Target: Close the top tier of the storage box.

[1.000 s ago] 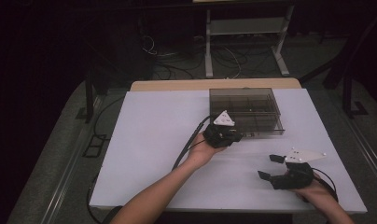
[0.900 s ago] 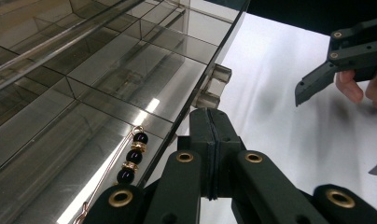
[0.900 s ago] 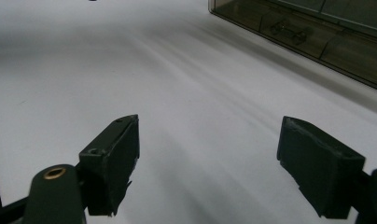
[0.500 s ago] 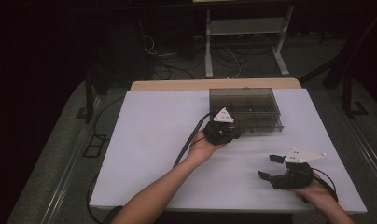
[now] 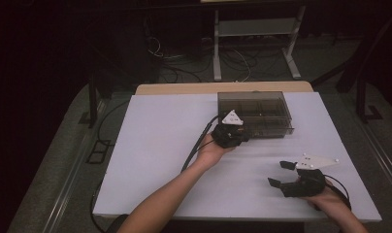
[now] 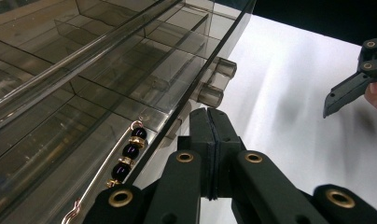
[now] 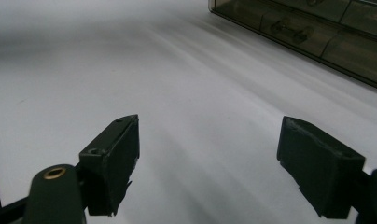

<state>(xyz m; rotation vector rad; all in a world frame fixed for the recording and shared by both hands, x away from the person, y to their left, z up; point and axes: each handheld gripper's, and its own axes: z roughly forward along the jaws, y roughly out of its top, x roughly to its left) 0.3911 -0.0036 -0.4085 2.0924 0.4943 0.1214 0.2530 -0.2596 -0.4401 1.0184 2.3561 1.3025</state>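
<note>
The left gripper (image 5: 231,132) sits at the front edge of a smoky clear compartment box (image 5: 254,112) near the far side of the white surface (image 5: 155,160); its jaws are pressed together with nothing between them, right beside the box's front latch (image 6: 214,86). Inside the box, near that front wall, lies a beaded piece (image 6: 126,156) with dark purple beads on a gold wire. The right gripper (image 5: 287,175) rests nearer the person, well apart from the box, jaws wide apart and empty.
</note>
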